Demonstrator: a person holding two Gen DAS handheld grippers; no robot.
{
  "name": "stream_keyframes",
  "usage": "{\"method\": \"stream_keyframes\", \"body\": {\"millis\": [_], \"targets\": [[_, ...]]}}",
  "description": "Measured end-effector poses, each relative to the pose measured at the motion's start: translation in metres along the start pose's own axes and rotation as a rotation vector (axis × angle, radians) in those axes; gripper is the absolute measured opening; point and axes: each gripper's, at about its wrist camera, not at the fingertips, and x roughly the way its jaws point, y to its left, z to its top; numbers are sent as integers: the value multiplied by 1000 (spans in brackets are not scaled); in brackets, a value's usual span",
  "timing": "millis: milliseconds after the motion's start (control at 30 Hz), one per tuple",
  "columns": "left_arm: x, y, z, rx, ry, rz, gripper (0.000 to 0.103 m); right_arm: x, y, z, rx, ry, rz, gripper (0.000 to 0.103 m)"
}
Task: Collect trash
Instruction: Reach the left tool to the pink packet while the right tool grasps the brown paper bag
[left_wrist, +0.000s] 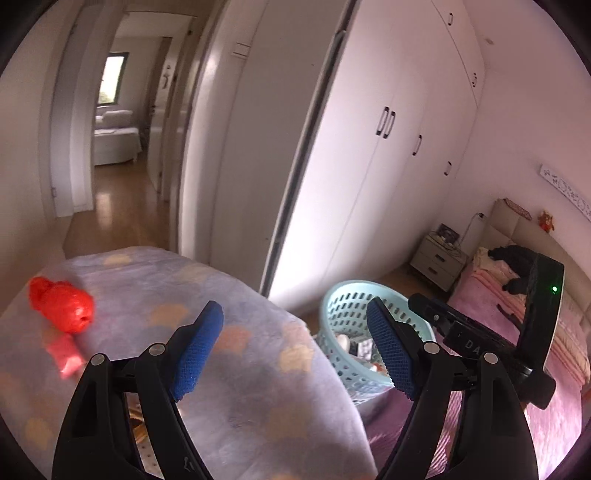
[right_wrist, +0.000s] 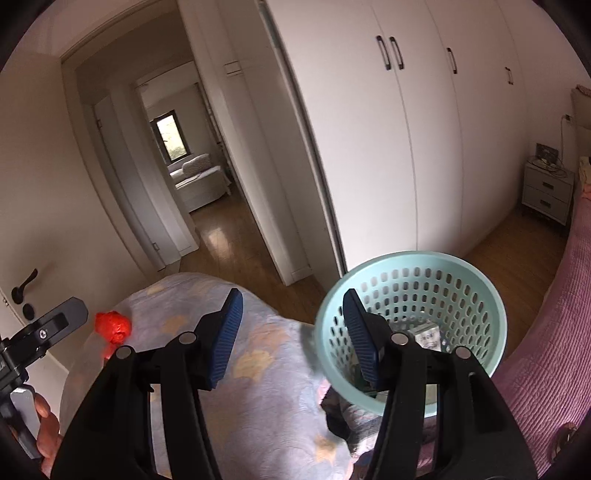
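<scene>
One red bag (left_wrist: 61, 304), one basket (right_wrist: 410, 269) (few scraps inside), 2 tools.

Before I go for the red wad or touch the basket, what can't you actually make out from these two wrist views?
- Basket contents: right wrist view, finger and wall cover all but one pale packet; left wrist view, too small.
- Red wad: motion-blurred in the left view, so its material is unclear; the pink piece below it is smeared.
- What lies under the lavender blanket: covered in both views.
- Left gripper and right gripper: open, empty.
</scene>
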Motion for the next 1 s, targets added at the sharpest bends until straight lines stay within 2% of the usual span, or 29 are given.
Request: {"method": "stream_keyframes", "body": {"millis": [233,367,433,567,667,800,1000], "targets": [[-37,73,-7,-77,-24,171,78,18,81,-23,-158,75,122,53],[-48,124,-18,-134,2,271,78,31,130,-43,-268,121,178,58],[-45,151,-22,-160,38,355,78,37,151,-52,-305,143,216,58],[-32,190,-28,-195,98,368,78,54,185,-67,-351,206,283,58],[-13,223,-37,-250,155,347,76,66,206,-79,-377,253,312,58],[14,236,-46,-249,189,351,76,77,224,-95,-414,297,333,58],[31,242,-57,-215,216,394,73,95,235,-106,-433,328,328,58]]}}
